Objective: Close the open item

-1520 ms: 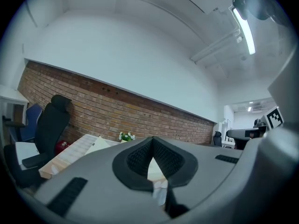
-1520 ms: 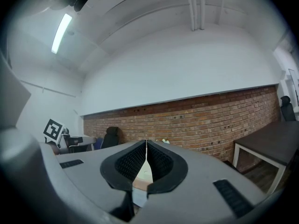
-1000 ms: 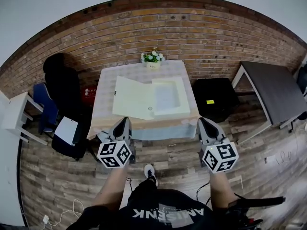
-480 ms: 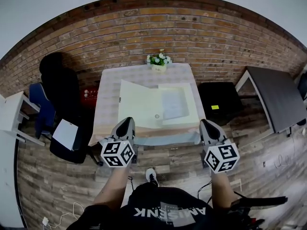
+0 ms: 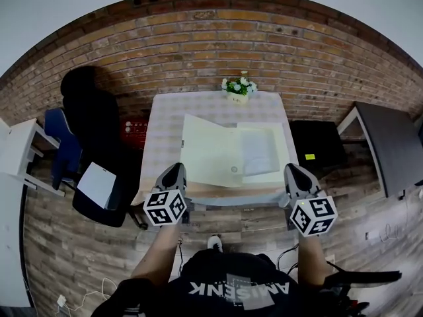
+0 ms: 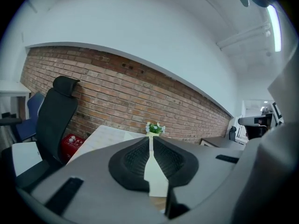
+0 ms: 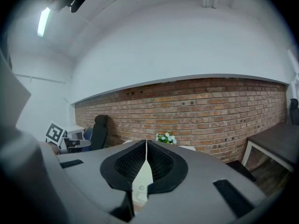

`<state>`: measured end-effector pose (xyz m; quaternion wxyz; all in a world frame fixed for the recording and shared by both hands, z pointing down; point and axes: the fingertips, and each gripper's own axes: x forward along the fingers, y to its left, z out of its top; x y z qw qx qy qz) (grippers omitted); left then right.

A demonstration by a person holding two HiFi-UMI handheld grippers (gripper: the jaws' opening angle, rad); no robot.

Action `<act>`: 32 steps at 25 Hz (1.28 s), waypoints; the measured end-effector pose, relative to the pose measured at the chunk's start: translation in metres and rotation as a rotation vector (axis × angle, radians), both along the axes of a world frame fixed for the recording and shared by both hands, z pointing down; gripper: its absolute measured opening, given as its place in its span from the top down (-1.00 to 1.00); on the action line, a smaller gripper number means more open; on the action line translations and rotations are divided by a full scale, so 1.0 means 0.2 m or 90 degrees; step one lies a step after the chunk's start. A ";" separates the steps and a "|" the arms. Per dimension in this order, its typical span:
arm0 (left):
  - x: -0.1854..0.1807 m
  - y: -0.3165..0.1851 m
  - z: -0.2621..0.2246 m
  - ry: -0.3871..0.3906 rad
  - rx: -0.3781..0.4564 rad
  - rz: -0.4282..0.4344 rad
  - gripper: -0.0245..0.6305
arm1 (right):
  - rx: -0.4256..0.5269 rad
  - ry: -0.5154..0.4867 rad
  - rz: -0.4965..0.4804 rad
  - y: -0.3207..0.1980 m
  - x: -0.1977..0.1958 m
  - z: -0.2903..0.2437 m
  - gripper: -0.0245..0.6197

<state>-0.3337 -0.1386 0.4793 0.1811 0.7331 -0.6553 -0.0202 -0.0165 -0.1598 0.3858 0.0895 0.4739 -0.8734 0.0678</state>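
Pinched together and empty, left gripper [image 5: 174,170] and right gripper [image 5: 292,174], at the near edge of the table [image 5: 165,134]. Box file [image 5: 261,152] lying open mid-table, cover [image 5: 208,152] flopped left. Risk: closed tips skidding, nudging the file toward the flower pot [image 5: 238,88] rather than lifting the cover

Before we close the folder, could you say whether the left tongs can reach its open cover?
Probably yes: the open cover lies near the front edge of the table, just ahead of the left tongs, with nothing between them.
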 end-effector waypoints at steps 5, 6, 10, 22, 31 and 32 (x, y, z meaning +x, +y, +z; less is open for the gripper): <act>-0.12 -0.08 0.12 0.007 -0.031 -0.002 0.69 | -0.011 0.004 0.006 -0.12 -0.07 0.03 0.79; -0.13 -0.10 0.14 0.008 -0.037 0.000 0.68 | -0.013 0.005 0.006 -0.14 -0.08 0.03 0.79; -0.16 -0.13 0.25 0.012 -0.069 -0.005 0.56 | -0.022 0.012 -0.005 -0.22 -0.10 0.07 0.79; -0.15 -0.17 0.56 0.102 -0.144 -0.067 0.24 | -0.075 0.041 -0.028 -0.55 0.06 0.33 0.79; -0.15 -0.18 0.73 0.137 -0.163 -0.145 0.24 | -0.168 0.068 -0.053 -0.76 0.22 0.70 0.79; -0.16 -0.18 0.74 0.143 -0.167 -0.155 0.24 | -0.175 0.073 -0.057 -0.77 0.23 0.74 0.79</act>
